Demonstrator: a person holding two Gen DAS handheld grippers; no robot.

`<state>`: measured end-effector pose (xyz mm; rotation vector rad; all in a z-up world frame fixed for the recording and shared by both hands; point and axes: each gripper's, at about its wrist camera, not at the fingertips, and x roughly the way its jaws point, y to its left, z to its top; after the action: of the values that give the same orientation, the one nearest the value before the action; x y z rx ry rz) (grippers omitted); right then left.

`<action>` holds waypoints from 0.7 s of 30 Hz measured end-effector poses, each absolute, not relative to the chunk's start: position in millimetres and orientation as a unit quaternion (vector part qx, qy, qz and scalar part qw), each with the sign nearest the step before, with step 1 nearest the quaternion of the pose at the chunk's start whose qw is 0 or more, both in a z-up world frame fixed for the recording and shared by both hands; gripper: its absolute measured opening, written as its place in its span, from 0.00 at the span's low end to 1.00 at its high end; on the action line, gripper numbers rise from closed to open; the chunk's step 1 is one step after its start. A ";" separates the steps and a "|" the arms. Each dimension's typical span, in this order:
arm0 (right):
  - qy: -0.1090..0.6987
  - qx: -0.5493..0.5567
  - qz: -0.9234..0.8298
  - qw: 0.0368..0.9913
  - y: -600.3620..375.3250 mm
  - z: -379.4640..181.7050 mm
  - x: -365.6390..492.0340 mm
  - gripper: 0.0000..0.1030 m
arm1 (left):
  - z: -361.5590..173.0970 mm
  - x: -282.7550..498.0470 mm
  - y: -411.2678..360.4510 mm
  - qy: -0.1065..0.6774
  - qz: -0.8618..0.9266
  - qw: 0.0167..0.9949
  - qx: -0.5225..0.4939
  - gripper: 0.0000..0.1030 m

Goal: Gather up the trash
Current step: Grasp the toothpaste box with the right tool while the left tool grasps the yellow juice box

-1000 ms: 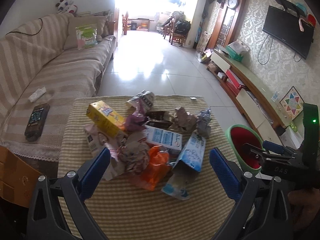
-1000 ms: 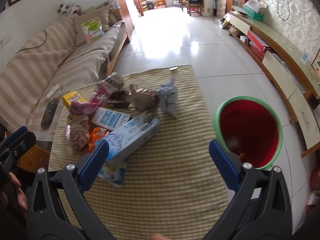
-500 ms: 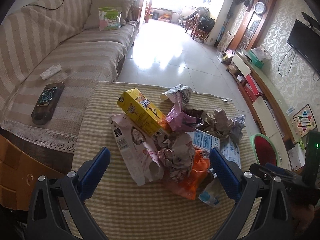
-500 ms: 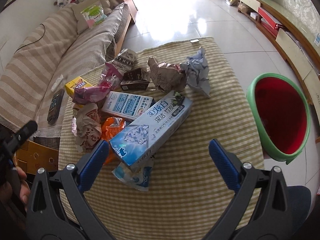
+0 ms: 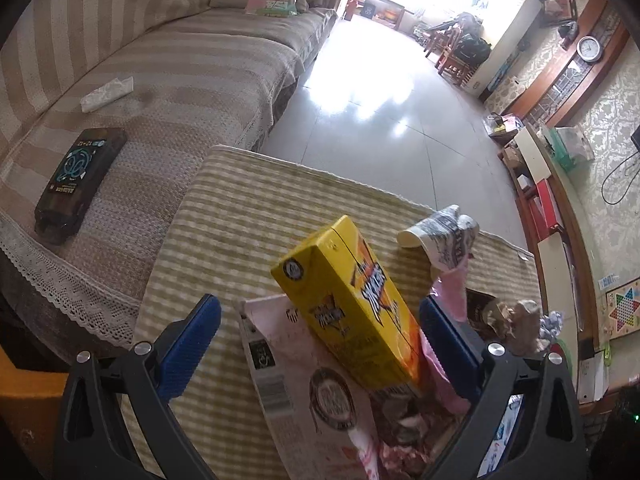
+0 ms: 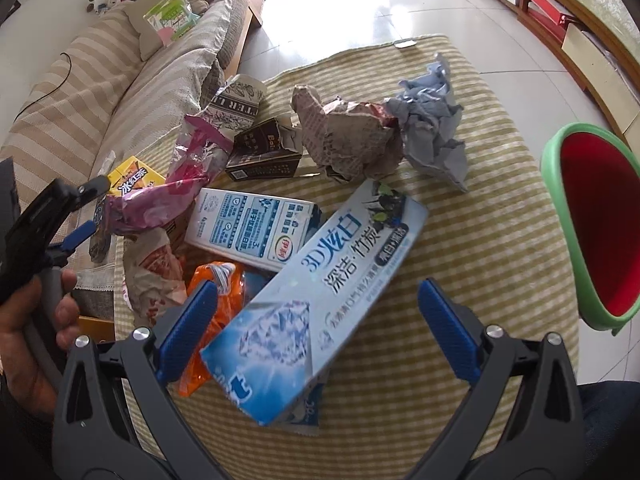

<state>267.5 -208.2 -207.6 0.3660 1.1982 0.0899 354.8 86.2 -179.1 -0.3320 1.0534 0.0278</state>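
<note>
A pile of trash lies on a green-striped tablecloth (image 6: 500, 216). In the left wrist view my left gripper (image 5: 320, 340) is open, its blue fingers on either side of a yellow drink carton (image 5: 348, 312) that rests on a pink-white carton (image 5: 304, 392). In the right wrist view my right gripper (image 6: 316, 316) is open around a long blue toothpaste box (image 6: 320, 292). A white-blue milk carton (image 6: 252, 232), an orange wrapper (image 6: 216, 292), crumpled brown paper (image 6: 348, 140) and grey paper (image 6: 432, 132) lie beyond it. The left gripper also shows there (image 6: 76, 216).
A green bin with a red inside (image 6: 592, 232) stands on the floor right of the table. A striped sofa (image 5: 160, 80) with a dark remote-like box (image 5: 76, 184) is on the left. A paper cup (image 5: 440, 232) and a dark box (image 6: 264, 156) lie in the pile.
Both grippers have moved forward and down to the pile. The left now straddles the yellow carton and the right straddles the toothpaste box. Both stay open.
</note>
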 end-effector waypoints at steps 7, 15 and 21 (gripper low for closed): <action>0.576 0.180 0.046 0.796 -204.1 -224.2 279.0 0.96 | -203.0 380.9 92.0 0.520 0.010 0.834 -0.182 0.89; 0.582 0.195 0.048 0.788 -200.7 -236.6 280.5 0.81 | -204.0 381.7 79.3 0.512 -0.009 0.841 -0.173 0.59; 0.581 0.212 0.056 0.783 -207.7 -233.6 273.6 0.51 | -184.4 371.2 74.7 0.488 -0.023 0.856 -0.167 0.48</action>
<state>273.6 -207.7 -233.6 0.4579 1.2548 0.1201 371.2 74.7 -184.4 -0.3503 1.0264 -0.0492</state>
